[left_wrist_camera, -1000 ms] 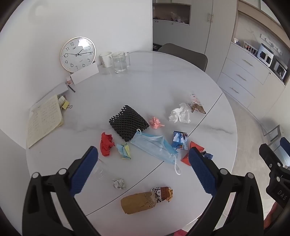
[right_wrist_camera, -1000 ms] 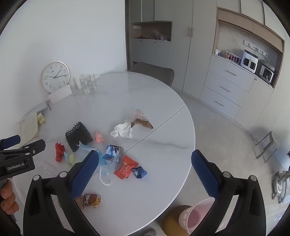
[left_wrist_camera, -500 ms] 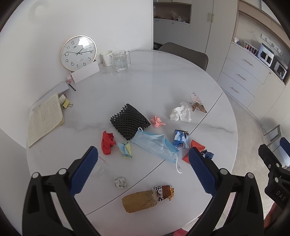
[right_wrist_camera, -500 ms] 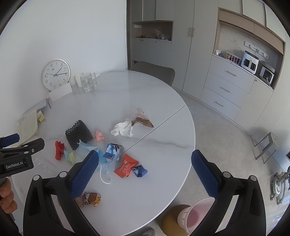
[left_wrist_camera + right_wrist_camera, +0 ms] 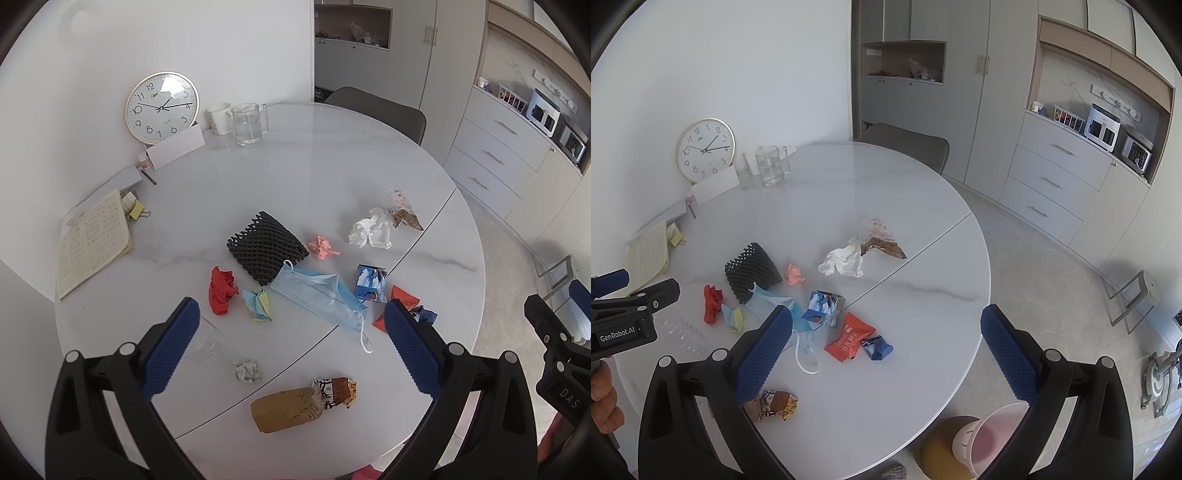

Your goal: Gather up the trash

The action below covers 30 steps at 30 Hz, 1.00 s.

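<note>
Both tongs hang above the near edge of the round white tabletop (image 5: 332,158), each spread wide with nothing between its blue pads.

Between the fingers of the left tongs (image 5: 291,349), just ahead, lie a small grey paper wad (image 5: 246,370) and, closer in, a brown paper bag (image 5: 286,408) touching a patterned snack wrapper (image 5: 336,391). A clear plastic cup (image 5: 208,341) lies on its side against the left finger. Farther ahead sit a red crumpled paper (image 5: 221,290), a blue-and-yellow scrap (image 5: 257,303), a blue face mask (image 5: 317,297) whose edge overlaps a black foam net (image 5: 266,249), and a pink wad (image 5: 322,246). Ahead and to the right are a white tissue (image 5: 371,232) with a clear snack bag (image 5: 402,208) beside it, and a blue printed carton (image 5: 370,282).

Between the fingers of the right tongs (image 5: 886,345) lie an orange-red packet (image 5: 849,336) and a dark blue wrapper (image 5: 877,347), touching each other. Below its right finger, on the floor beside the tabletop, stands a pink bin (image 5: 988,437) next to a brown round stool (image 5: 938,443). The left tongs' black body shows at the left edge of that view, held by a hand (image 5: 604,400).
</note>
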### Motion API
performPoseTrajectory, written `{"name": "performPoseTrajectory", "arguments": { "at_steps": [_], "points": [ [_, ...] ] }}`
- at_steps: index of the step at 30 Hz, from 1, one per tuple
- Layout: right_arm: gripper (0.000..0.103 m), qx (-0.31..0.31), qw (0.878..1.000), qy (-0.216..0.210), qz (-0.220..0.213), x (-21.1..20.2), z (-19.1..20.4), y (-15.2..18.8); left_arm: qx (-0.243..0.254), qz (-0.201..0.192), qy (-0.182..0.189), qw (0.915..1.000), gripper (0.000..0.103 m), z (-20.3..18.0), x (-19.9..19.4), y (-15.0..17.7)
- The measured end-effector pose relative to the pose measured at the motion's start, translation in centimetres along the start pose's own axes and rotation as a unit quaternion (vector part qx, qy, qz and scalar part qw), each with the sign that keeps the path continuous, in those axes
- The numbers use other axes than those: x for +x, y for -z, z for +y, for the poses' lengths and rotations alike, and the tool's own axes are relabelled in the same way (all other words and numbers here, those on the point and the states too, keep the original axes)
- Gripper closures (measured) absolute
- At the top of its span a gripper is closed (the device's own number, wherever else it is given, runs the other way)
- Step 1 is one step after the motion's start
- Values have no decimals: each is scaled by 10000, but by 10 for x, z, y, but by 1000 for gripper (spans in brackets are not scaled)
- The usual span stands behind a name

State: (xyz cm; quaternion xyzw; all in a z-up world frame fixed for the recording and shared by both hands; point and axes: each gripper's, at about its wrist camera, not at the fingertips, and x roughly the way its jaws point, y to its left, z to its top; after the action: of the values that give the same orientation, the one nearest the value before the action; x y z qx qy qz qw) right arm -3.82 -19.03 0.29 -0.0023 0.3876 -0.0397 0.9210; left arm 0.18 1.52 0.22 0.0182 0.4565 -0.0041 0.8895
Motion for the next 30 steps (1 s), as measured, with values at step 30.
{"name": "performPoseTrajectory", "arguments": {
  "at_steps": [30],
  "points": [
    [2,-59,9999,34,87,2,1,1,-49,96,21,9999,8,4,2,1]
  ]
}}
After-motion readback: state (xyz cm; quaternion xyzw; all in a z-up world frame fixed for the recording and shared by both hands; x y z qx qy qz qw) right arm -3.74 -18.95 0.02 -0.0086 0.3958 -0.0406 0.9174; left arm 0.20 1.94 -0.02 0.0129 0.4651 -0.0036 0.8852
